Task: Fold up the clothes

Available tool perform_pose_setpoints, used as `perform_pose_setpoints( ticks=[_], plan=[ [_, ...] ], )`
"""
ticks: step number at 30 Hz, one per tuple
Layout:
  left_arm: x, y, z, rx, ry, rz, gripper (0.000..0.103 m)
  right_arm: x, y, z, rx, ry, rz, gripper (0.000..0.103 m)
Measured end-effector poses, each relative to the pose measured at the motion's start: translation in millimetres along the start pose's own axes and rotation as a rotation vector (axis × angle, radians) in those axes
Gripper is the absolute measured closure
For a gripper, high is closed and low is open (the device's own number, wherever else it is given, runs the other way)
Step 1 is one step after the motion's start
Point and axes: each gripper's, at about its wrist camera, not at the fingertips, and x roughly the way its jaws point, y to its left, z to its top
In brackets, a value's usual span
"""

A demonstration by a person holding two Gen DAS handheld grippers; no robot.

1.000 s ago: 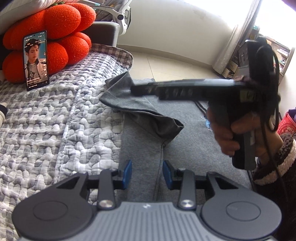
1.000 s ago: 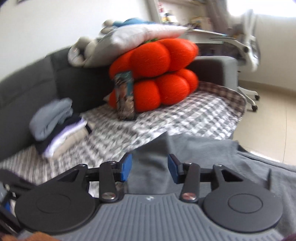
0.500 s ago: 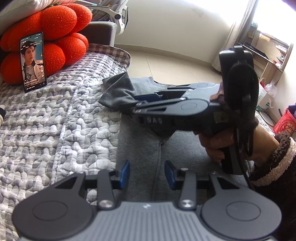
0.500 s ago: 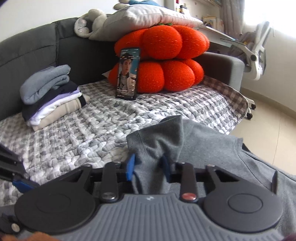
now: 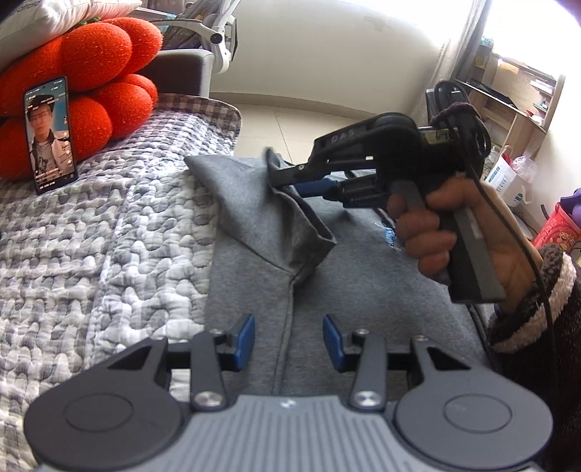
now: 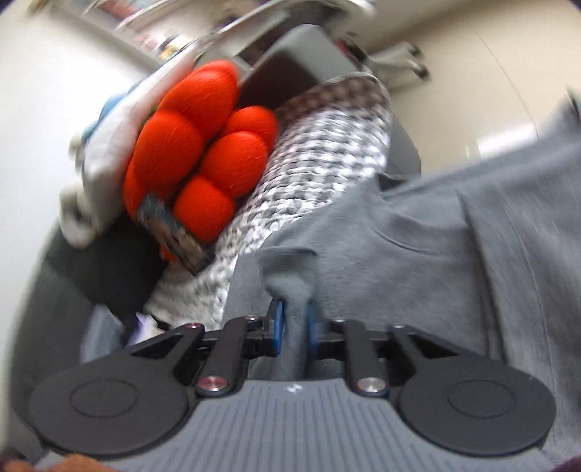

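Pinching a bunched fold of the grey sweatshirt point(image 6: 417, 254) between its 2 blue pads, the right gripper point(image 6: 293, 326) is clamped tight on the cloth, and the left wrist view shows that same gripper point(image 5: 279, 178) lifting a corner of the garment off the surface, with the person's right hand point(image 5: 454, 232) wrapped around its handle and a knitted cuff point(image 5: 533, 301) at the wrist. The left gripper point(image 5: 288, 339) hovers just above the sweatshirt's body with its jaws standing apart and nothing between them; a seam of the garment runs under the gap. The sweatshirt lies spread over the near edge of a sofa, partly on the quilted grey-and-white blanket point(image 5: 90, 254) that covers the seat. Nothing lies on top of the garment except the raised flap, which hides part of the cloth behind it. Farther back, 1 phone point(image 5: 50, 134) with a lit screen leans upright against 1 orange lobed cushion point(image 5: 105, 83), and 1 pale pillow point(image 5: 54, 14) rests on top of that cushion. Beyond the sofa arm stands 1 office chair point(image 5: 214, 32), and at the far right a wooden shelf unit point(image 5: 515, 98) holds small items too blurred to count. The right wrist view is smeared, so the stack at its lower left cannot be made out.
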Motion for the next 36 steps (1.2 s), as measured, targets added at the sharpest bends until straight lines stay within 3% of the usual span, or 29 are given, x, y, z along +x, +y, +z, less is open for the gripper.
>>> perform_pose_setpoints(
  ticks=[2,4,7,9,11,12,15,18,24,32,35,36],
  plan=[
    [1.3,-2.8,-0.9,0.014,0.0,-0.004,0.061,-0.9,-4.6,2.4,0.052,0.017,0.055,0.073],
    [2.9,-7.1,-1.8,0.039,0.001,-0.005,0.061,-1.5,-2.6,2.2,0.055,0.029,0.093,0.055],
    [3.9,-16.5,-4.2,0.094,0.009,0.016,0.061,-2.8,4.0,5.2,0.009,0.069,0.11,0.051],
    [5.2,-21.9,-4.9,0.123,0.017,0.042,0.061,-3.4,10.9,3.6,-0.047,0.073,0.074,0.051],
    [7.1,-26.3,-5.0,0.138,0.025,0.08,0.067,-2.5,15.7,0.1,-0.102,0.06,0.008,0.069],
    [7.5,-27.2,-4.4,0.139,0.028,0.102,0.075,-1.3,16.7,-1.5,-0.119,0.056,-0.017,0.085],
    [8.6,-29.8,-2.5,0.143,0.038,0.168,0.096,-5.3,15.6,-2.3,-0.131,0.009,-0.024,0.096],
    [4.0,-32.2,3.2,0.112,0.029,0.181,0.1,-15.7,17.8,1.1,-0.14,-0.054,0.005,0.096],
    [-8.7,-53.2,21.7,0.09,-0.026,0.119,0.101,-33.2,25.8,8.3,-0.167,-0.169,0.011,0.097],
    [8.6,-75.2,40.3,0.081,0.023,-0.031,0.099,-49.4,28.4,15.0,-0.202,-0.248,-0.108,0.097],
    [13.1,-65.7,48.6,0.022,-0.001,-0.11,0.091,-47.5,26.6,15.7,-0.215,-0.245,-0.193,0.097],
    [14.9,-60.7,52.2,-0.001,-0.011,-0.119,0.081,-46.3,25.2,15.7,-0.215,-0.242,-0.22,0.097]
  ],
)
